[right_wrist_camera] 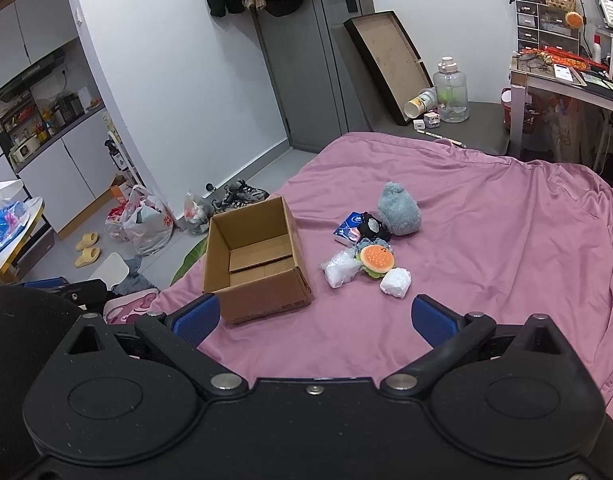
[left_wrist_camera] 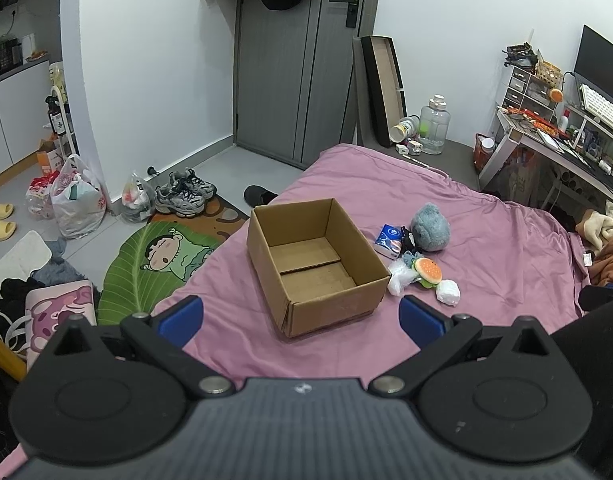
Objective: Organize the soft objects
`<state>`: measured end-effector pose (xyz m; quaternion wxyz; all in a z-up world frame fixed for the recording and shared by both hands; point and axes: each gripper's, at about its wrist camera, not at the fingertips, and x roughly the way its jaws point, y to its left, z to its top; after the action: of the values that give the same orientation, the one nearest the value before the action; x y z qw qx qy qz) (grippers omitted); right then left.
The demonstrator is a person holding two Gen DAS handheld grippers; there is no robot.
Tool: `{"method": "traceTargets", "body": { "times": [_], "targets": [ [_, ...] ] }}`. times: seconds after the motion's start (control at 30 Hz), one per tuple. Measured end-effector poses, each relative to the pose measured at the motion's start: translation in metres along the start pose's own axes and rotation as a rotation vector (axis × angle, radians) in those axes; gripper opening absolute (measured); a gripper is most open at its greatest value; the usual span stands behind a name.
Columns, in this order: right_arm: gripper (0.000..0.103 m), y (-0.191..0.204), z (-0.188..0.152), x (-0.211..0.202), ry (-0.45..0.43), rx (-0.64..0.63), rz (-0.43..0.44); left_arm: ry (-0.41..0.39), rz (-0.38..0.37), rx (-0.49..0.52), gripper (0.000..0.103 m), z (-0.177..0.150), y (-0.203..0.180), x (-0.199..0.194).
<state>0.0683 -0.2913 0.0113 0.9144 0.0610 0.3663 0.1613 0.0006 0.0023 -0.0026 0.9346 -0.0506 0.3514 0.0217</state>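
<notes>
The left gripper (left_wrist_camera: 300, 316) and the right gripper (right_wrist_camera: 314, 316) are both hovering above the pink bedsheet (right_wrist_camera: 486, 240) with fingers wide apart, holding nothing. An empty cardboard box (left_wrist_camera: 318, 264) is standing open on the sheet. Just to the right of it, the soft objects are lying in a small heap: a grey plush toy (right_wrist_camera: 398, 210), a burger plush (right_wrist_camera: 376, 261), a blue tissue pack (right_wrist_camera: 348, 228) and two white wrapped bundles (right_wrist_camera: 395, 282).

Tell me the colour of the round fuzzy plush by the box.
Grey-blue plush, clearest in the right wrist view.
</notes>
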Motion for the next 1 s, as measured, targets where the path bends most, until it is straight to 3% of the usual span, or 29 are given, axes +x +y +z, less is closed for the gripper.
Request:
{"method": "traceTargets", "body": {
  "times": [0.87,1.0],
  "targets": [
    [0.103,-0.0035,-0.0022,0.0,-0.005,0.013,0.019,0.006,-0.003,-0.009,0.103,-0.0009,-0.0016,0.0009],
    [0.103,-0.008,-0.0034,0.0028,-0.006,0.02,0.027,0.017,0.023,0.017,0.103,0.0,-0.0061,0.0038]
  ]
}}
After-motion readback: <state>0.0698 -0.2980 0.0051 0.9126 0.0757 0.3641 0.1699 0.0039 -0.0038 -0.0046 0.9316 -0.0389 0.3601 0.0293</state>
